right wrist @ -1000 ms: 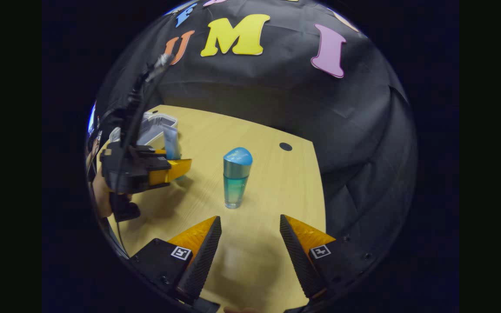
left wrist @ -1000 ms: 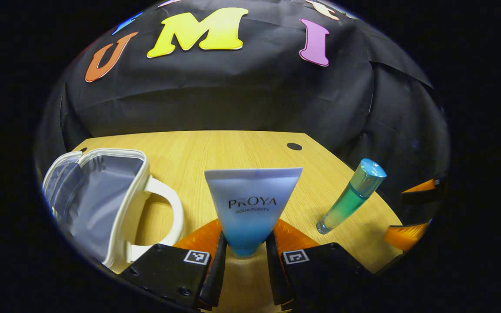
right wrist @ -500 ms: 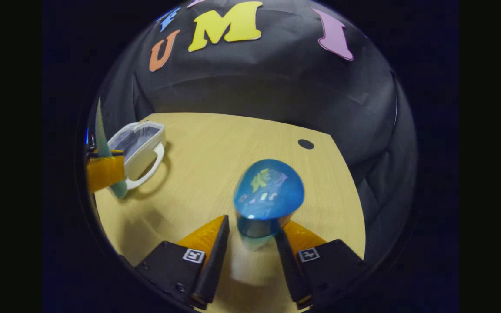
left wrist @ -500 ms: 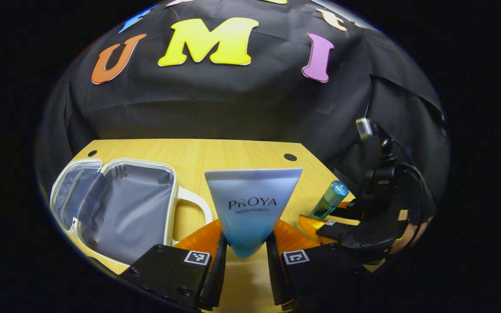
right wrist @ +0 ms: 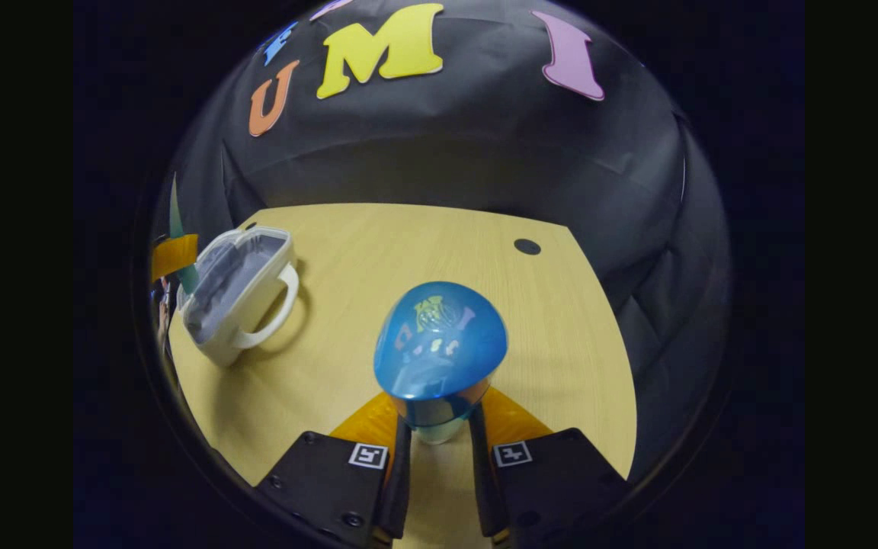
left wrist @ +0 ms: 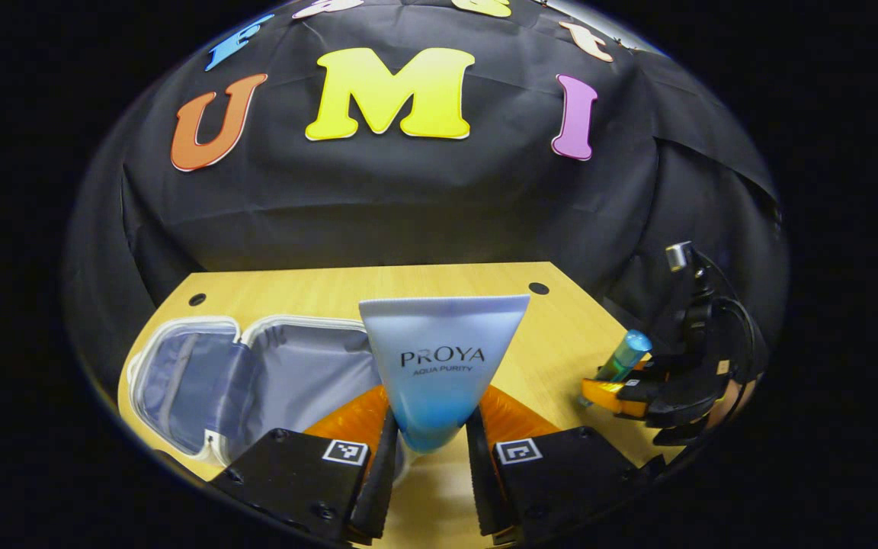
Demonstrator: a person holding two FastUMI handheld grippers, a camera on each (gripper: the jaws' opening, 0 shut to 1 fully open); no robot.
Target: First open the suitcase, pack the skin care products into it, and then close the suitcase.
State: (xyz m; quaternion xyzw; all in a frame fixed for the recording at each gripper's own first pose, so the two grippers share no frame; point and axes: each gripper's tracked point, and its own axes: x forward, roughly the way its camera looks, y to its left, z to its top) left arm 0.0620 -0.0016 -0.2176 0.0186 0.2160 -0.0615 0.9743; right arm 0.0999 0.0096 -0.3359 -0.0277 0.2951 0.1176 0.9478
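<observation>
**A:** Status check. Our left gripper (left wrist: 430, 450) holds the facial cleanser tube (left wrist: 443, 358) upright, both fingers pressed on its narrow lower end, at the bottom centre of the left gripper view. Our right gripper (right wrist: 439, 442) is clamped on the capped bottle (right wrist: 439, 354), its blue domed cap at the centre of the right gripper view.

**B:** And the suitcase?

**A:** The small white suitcase (left wrist: 256, 381) lies open on the wooden surface (left wrist: 378, 282), grey lining exposed, at the lower left of the left gripper view, partly behind the tube. In the right gripper view it sits at the left edge (right wrist: 237, 293), well apart from the bottle.

**B:** Risks we should log?

**A:** Three, in our judgement. First, the tube is soft and gripped only at its narrow end; squeezing harder could deform it, or it could swing and slip. Second, the bottle looks smooth and top-heavy under its cap; tilting it in transit could let it slide out. Third, both grippers heading for one opening could collide, or a product could catch the rim or the handle (right wrist: 271, 316) and drag the light case across the surface.
</observation>
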